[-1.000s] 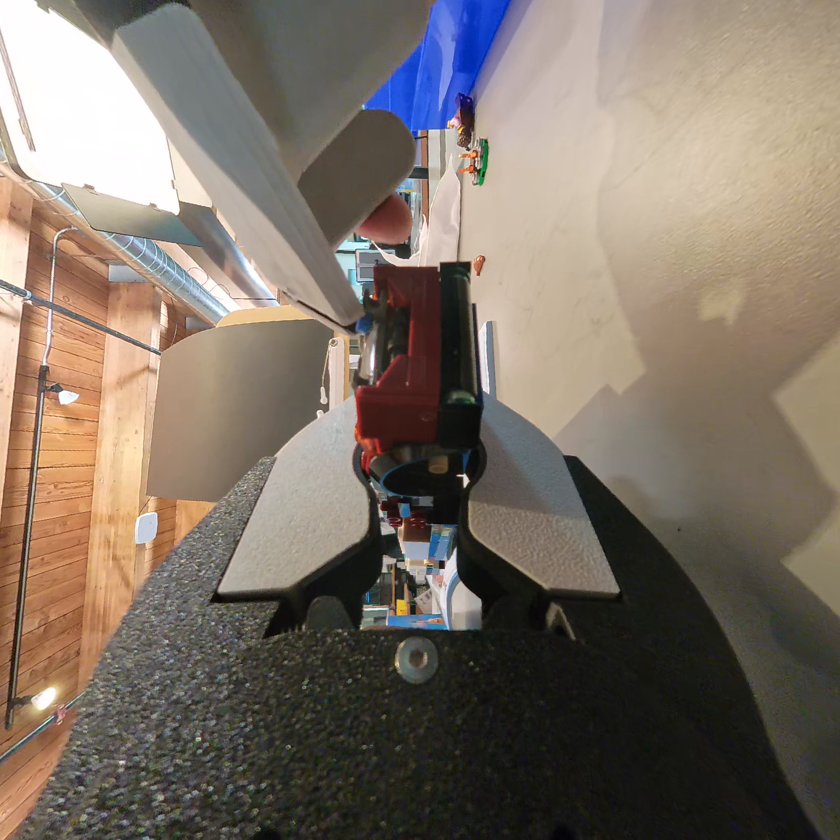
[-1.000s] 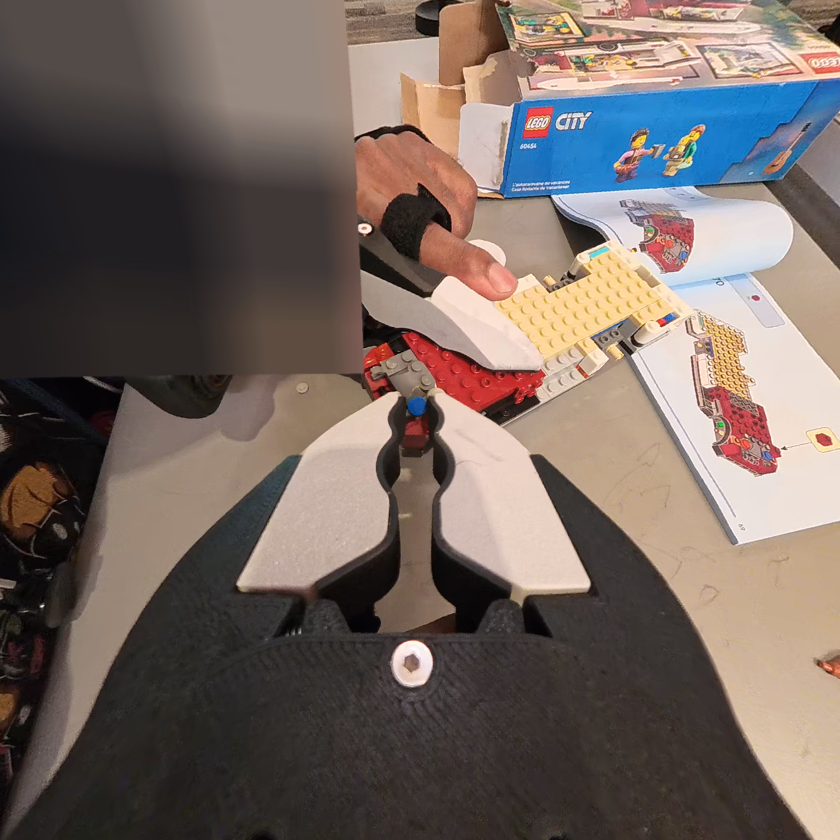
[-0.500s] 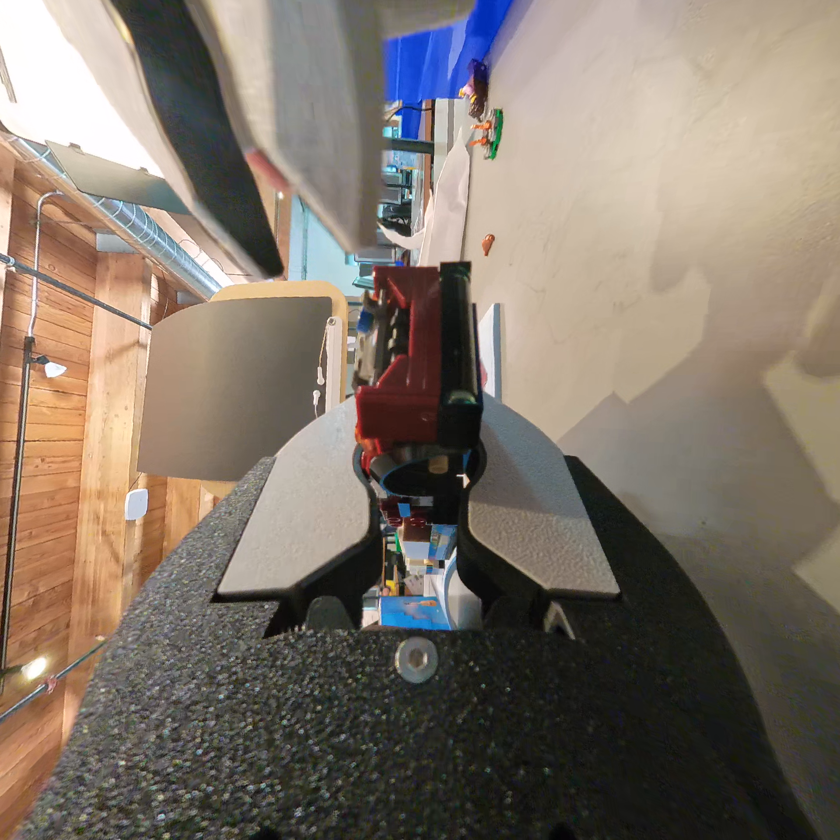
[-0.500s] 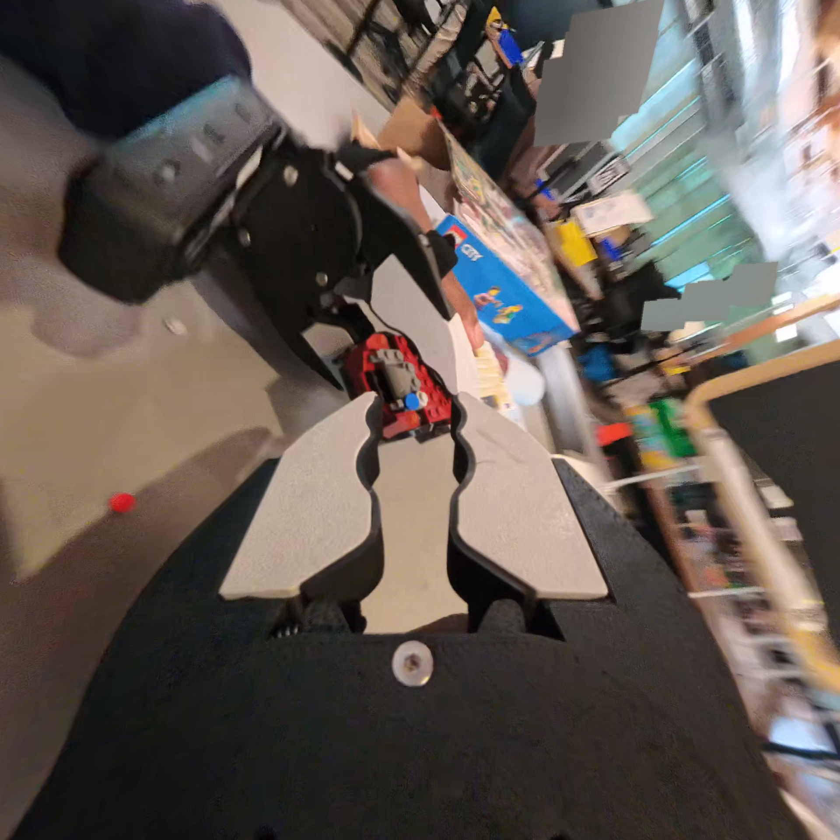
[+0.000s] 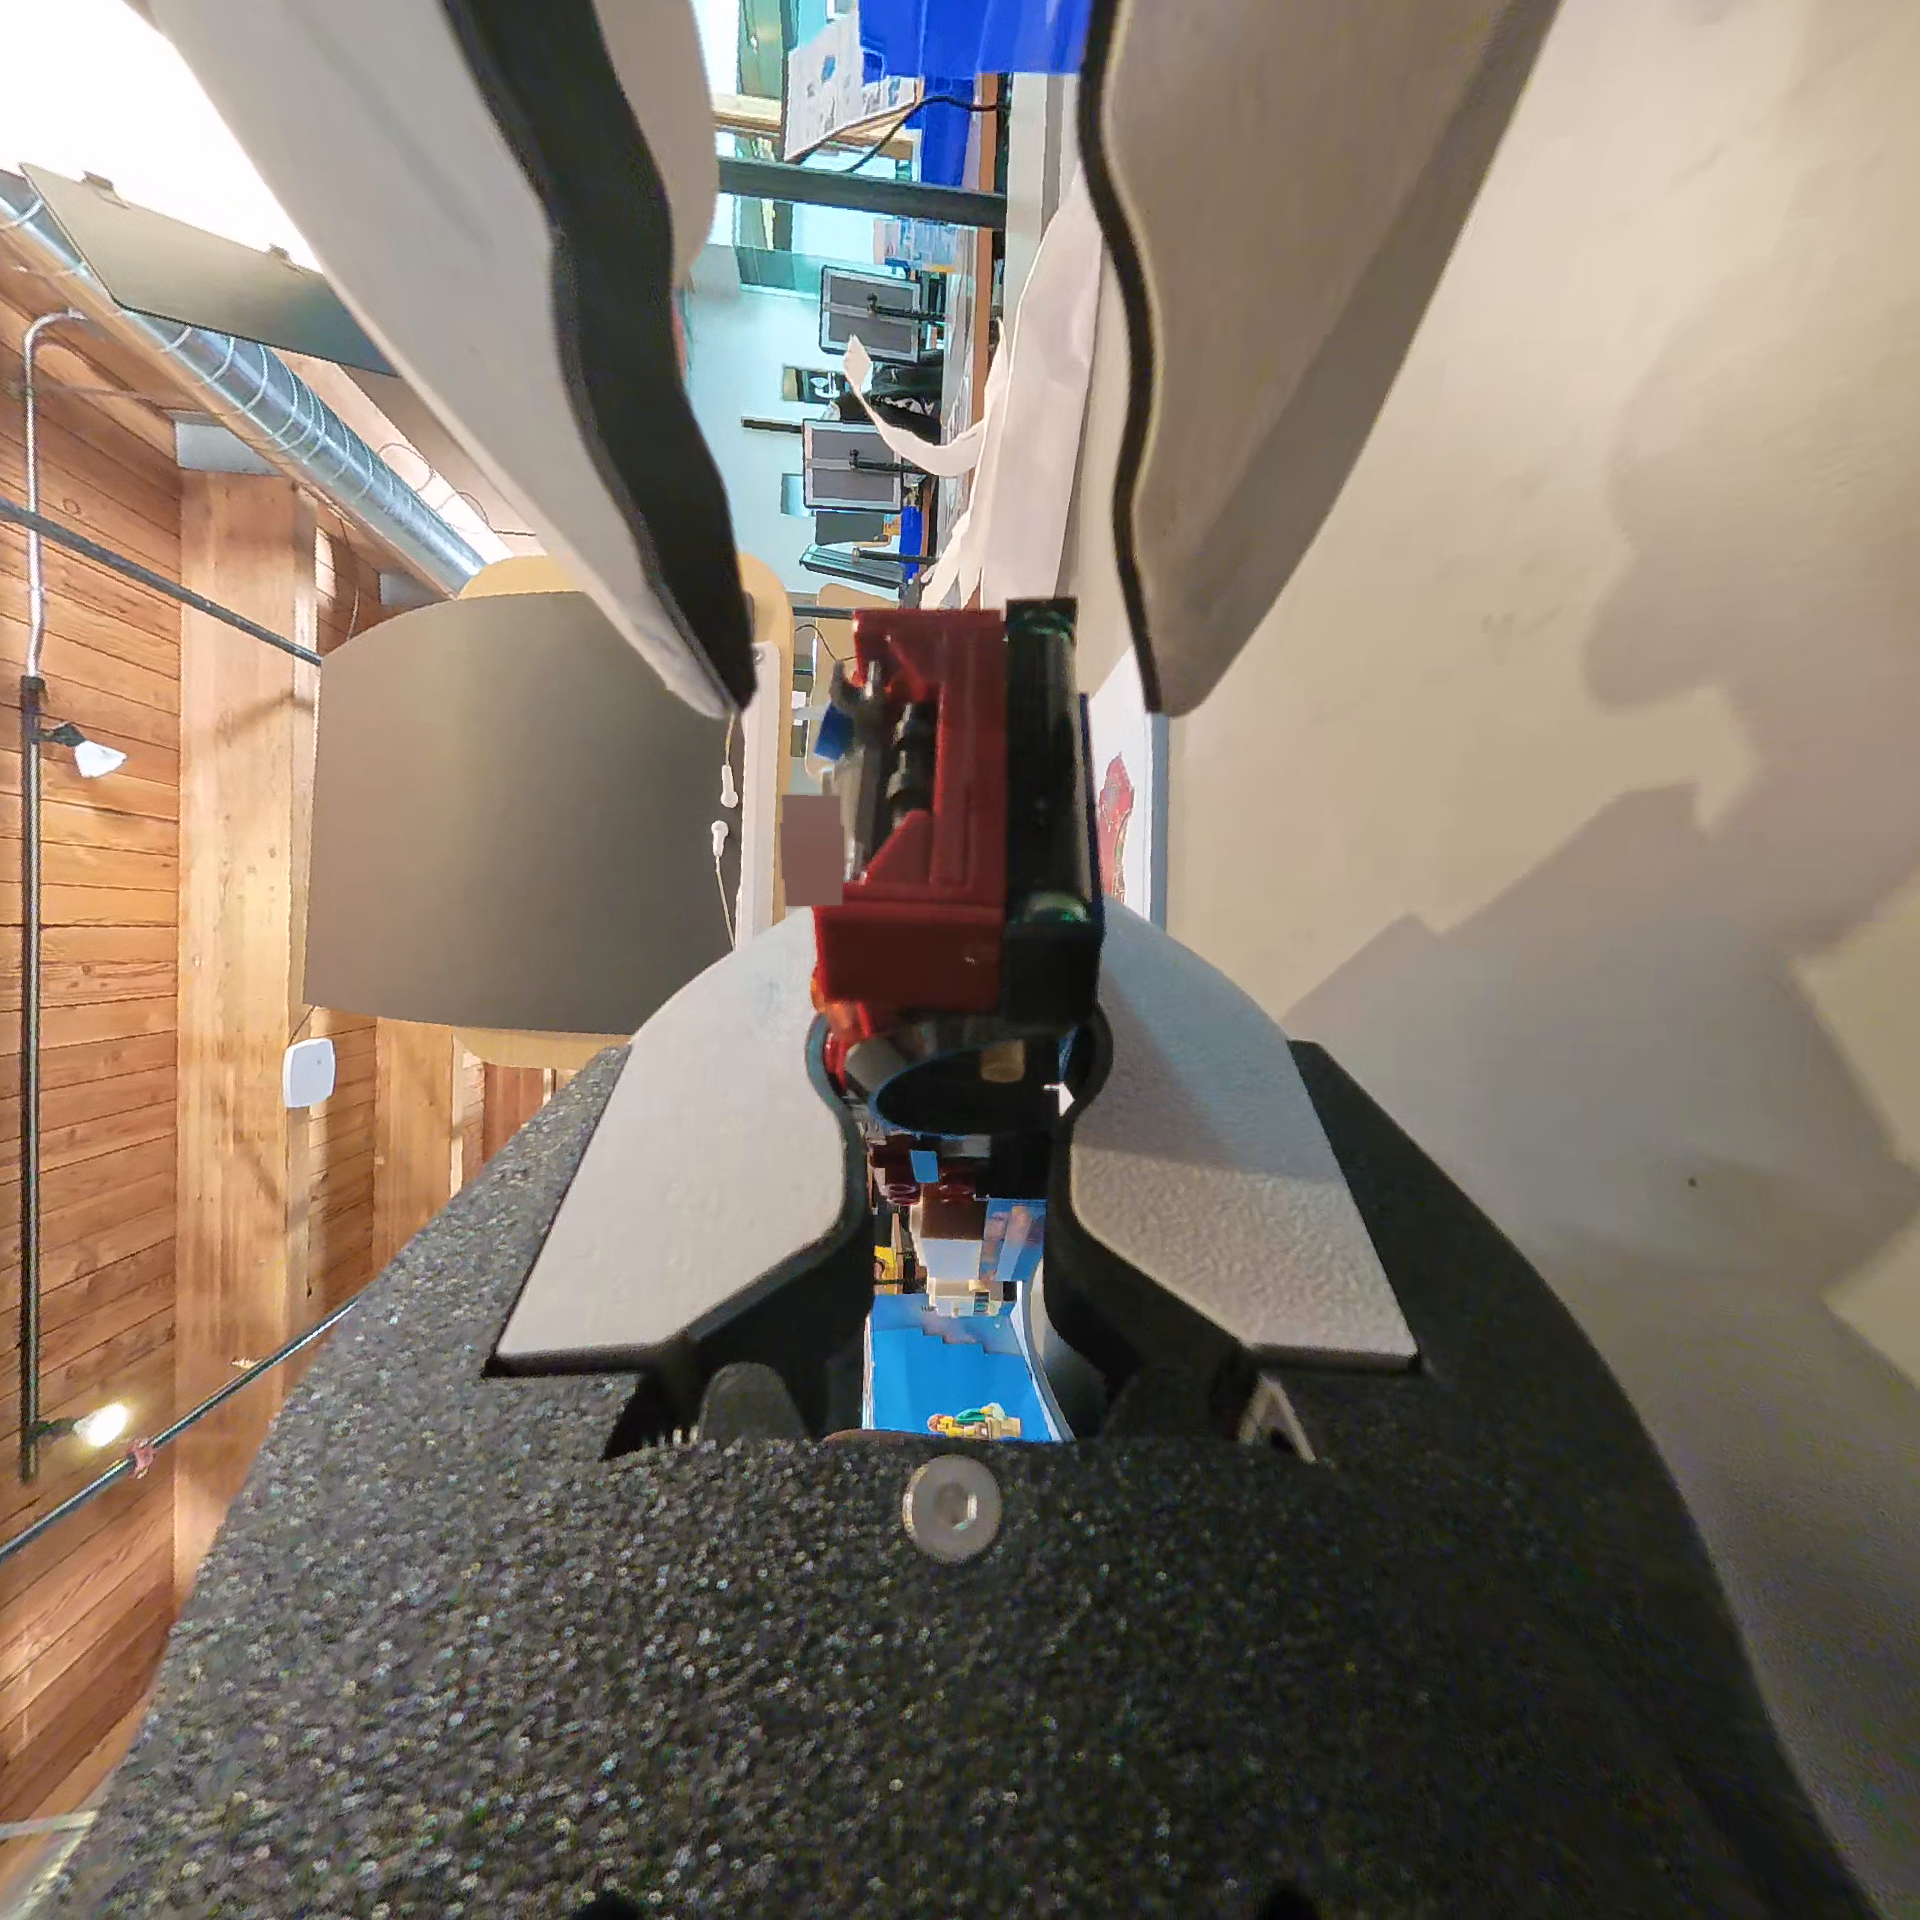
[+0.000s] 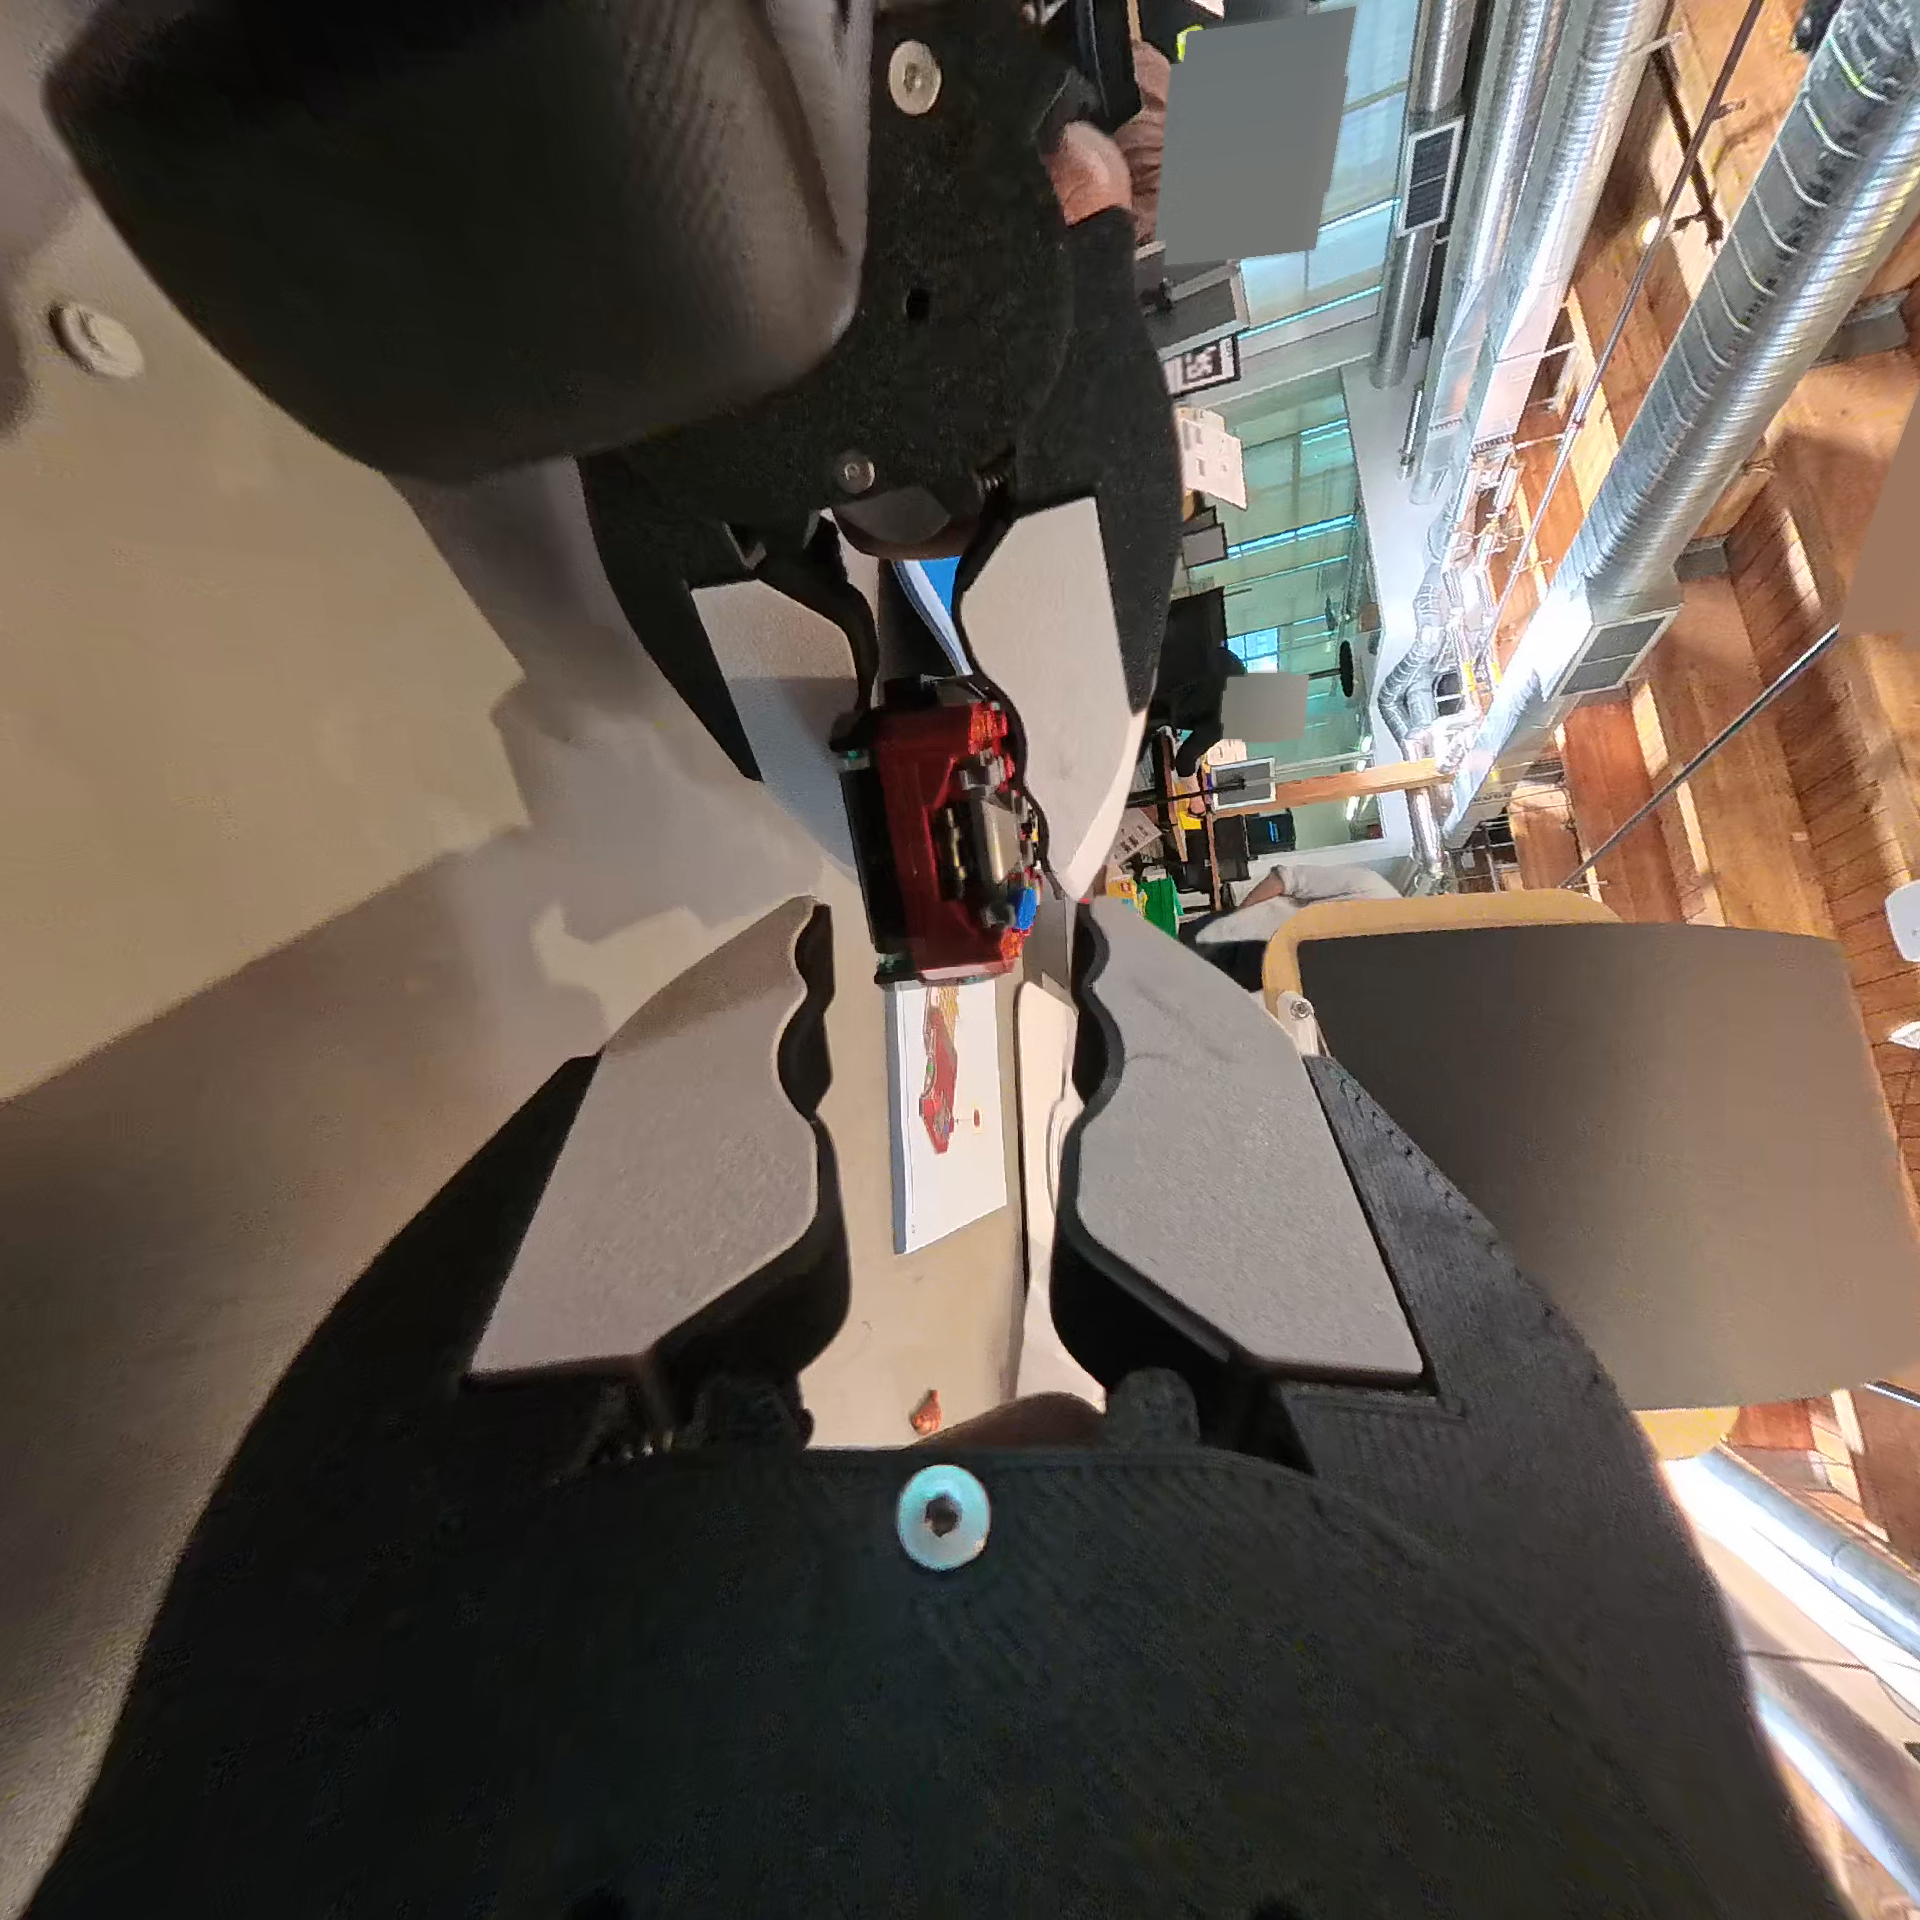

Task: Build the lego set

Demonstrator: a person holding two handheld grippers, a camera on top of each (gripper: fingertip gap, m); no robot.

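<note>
My left gripper [image 5: 951,987] is shut on a red and black brick model [image 5: 951,831], which sticks out forward from its fingertips. It holds the model on edge beside the beige table [image 5: 1507,623]. My right gripper [image 6: 945,925] is open and faces the left gripper [image 6: 935,862] head on. The near end of the model [image 6: 935,831] sits just at the right gripper's fingertips, with a gap on each side. In the left wrist view the right gripper's two fingers [image 5: 623,416] reach in from the top and flank the model's far end without pressing on it.
An open instruction booklet [image 6: 951,1112] lies on the table behind the model. A small orange piece [image 6: 925,1408] lies near my right gripper's base. A blue box [image 5: 956,1382] shows between the left fingers. A grey chair back [image 6: 1558,1143] stands by the table edge. My right fingertips sit around 6 centimeters from my left ones.
My right gripper has let go of a small part on the model, opened wide and swung round to face the left gripper. The left gripper has kept its hold on the model.
</note>
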